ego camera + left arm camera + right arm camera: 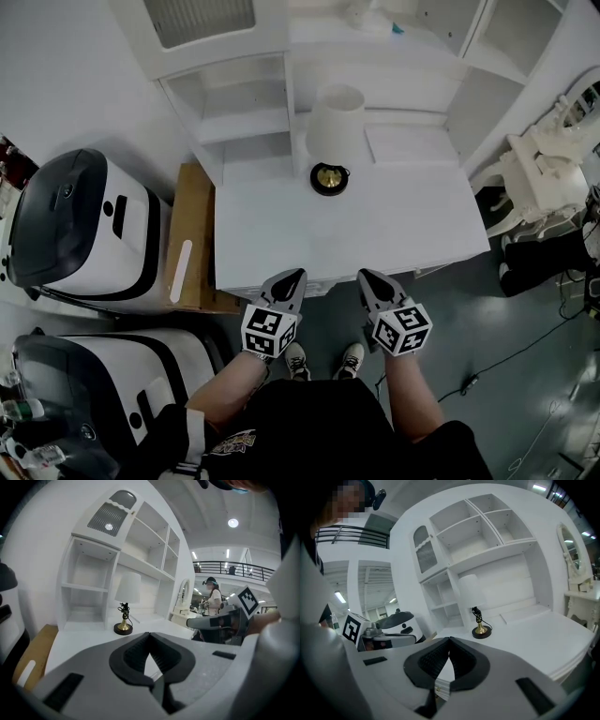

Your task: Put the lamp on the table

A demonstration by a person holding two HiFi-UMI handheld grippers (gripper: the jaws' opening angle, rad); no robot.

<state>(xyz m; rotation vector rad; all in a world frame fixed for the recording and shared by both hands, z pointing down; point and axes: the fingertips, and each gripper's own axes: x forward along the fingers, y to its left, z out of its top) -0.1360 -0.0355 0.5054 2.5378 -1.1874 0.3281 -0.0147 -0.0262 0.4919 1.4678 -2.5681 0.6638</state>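
A small lamp [332, 141] with a white shade and a round black and brass base stands upright on the white table [394, 225], close to the shelf unit at its back. The lamp [126, 603] shows far ahead in the left gripper view, and the lamp [474, 605] likewise in the right gripper view. My left gripper [291, 280] and right gripper [369, 280] hover side by side at the table's near edge, well short of the lamp. Both are shut with nothing between their jaws.
A white shelf unit [281, 84] rises behind the table. Two white and black machines [84, 234] stand to the left, beside a brown board [190, 234]. A white chair [548, 173] and cables lie on the floor at the right. A person [214, 597] stands in the distance.
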